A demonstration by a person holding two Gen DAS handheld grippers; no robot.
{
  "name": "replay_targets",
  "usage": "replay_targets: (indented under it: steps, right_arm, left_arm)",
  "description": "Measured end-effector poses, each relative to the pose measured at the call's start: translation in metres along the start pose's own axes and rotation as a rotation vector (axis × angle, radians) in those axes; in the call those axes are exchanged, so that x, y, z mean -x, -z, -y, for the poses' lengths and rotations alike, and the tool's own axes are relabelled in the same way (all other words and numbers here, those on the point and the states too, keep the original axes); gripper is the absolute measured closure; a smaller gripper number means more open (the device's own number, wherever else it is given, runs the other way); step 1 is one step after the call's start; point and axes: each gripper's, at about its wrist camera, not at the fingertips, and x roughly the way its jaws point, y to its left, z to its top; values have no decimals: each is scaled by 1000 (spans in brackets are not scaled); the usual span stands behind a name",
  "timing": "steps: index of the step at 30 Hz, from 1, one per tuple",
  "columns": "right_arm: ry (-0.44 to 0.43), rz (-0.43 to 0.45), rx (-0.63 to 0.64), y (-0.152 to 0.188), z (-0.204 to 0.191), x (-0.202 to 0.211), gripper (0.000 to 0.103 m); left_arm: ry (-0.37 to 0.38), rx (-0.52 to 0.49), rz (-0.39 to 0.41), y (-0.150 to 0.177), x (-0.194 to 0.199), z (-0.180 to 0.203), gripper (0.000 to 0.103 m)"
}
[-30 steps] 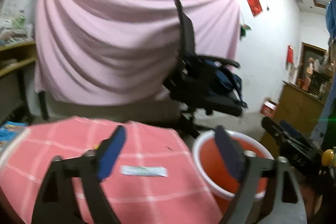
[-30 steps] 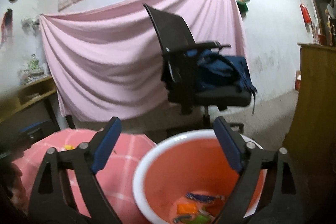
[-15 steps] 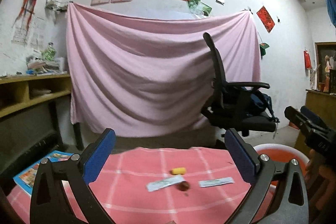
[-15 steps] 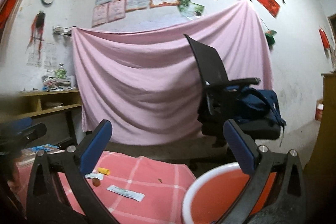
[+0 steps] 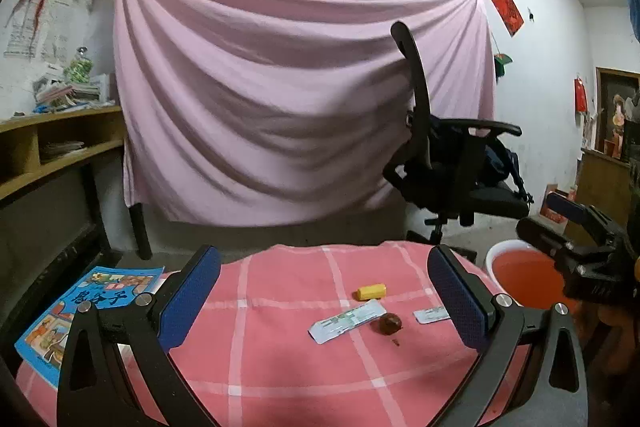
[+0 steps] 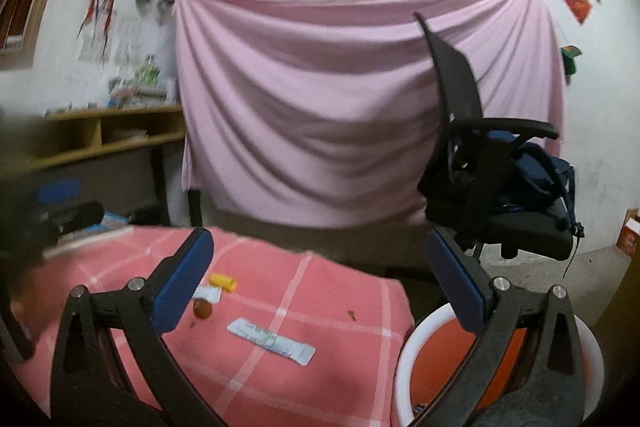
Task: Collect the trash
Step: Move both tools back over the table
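I hold my left claw spread wide and empty above the pink checked tabletop. The trash lies ahead of it and slightly right: a long white wrapper, its long axis slanting from near-left up to far-right, a small yellow tube just beyond it, a brown lump touching its right end, and a second, shorter wrapper near my right finger. My right claw, also spread and empty, hovers by the table edge over the orange bucket, with a wrapper directly ahead. The left claw seems nearer the cluster. Wrapper print is too small to read; a blue booklet shows Chinese characters, possibly "弟子".
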Motion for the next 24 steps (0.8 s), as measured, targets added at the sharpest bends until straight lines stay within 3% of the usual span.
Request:
replay_targets:
  steps: [5, 10, 12, 14, 17, 19, 24]
  right_arm:
    - [-37, -88, 26, 7, -5, -17, 0]
    - [-76, -248, 8, 15, -2, -46, 0]
    - [-87, -326, -35, 20, 6, -59, 13]
    - [-101, -398, -82, 26, 15, -71, 21]
    - [-150, -511, -137, 38, 22, -89, 36]
    - [-174, -560, -149, 43, 23, -97, 47]
    - [-240, -624, -127, 49, 14, -103, 61]
  left_arm:
    - [40, 5, -91, 1, -21, -5, 2]
    - [94, -14, -244, 6, -52, -7, 7]
    - [119, -7, -309, 9, -65, -7, 17]
    - [131, 0, -363, 13, -76, -7, 35]
    - [155, 11, -461, 18, -94, -7, 48]
    - [166, 18, -501, 21, -102, -7, 52]
    - [193, -11, -551, 22, -116, -2, 52]
